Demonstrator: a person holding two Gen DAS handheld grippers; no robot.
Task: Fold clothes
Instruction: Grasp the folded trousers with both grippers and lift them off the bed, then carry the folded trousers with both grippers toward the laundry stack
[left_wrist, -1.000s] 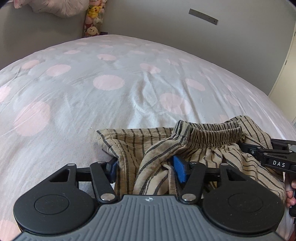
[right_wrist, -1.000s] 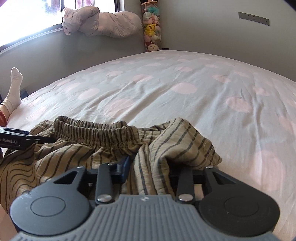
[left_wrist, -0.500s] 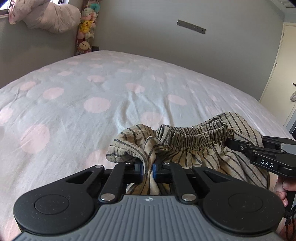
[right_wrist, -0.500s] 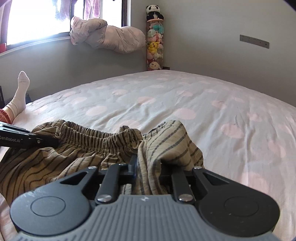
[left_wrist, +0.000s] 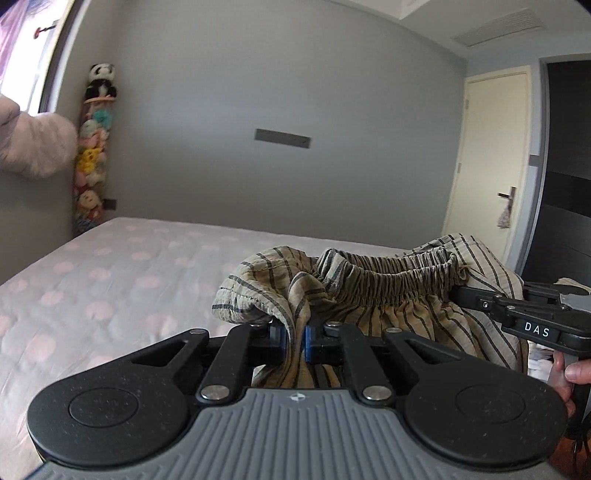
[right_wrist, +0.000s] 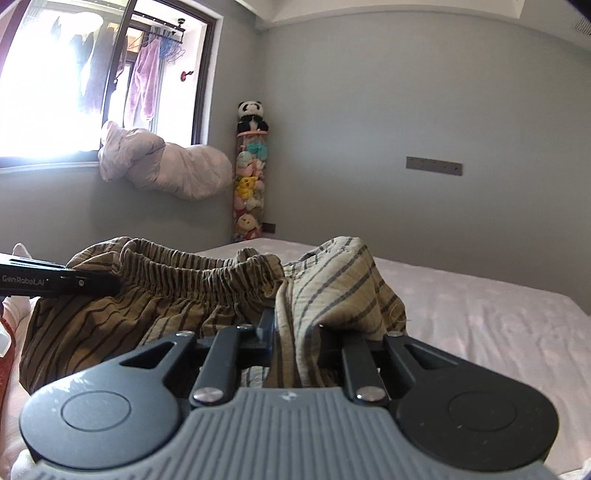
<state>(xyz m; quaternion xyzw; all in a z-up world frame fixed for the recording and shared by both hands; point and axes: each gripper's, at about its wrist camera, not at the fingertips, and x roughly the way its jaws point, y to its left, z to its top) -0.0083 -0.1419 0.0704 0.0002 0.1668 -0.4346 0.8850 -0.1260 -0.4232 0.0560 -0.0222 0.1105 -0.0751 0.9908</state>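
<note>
Striped shorts (left_wrist: 388, 295) held above the bed (left_wrist: 110, 280). Left gripper (left_wrist: 294, 338) and right gripper (right_wrist: 291, 332) each clenched on a waist corner. Waistband (left_wrist: 391, 284) runs 3 o'clock from left fingers, 9 o'clock from right.

My two wrist cameras look forward low over the bed (left_wrist: 110, 280), sharing the striped shorts (left_wrist: 388, 291) mid-frame.

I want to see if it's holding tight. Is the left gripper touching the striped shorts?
Touching. The left wrist view shows the left gripper with its blue pads pinched on a fold of the shorts.
</note>
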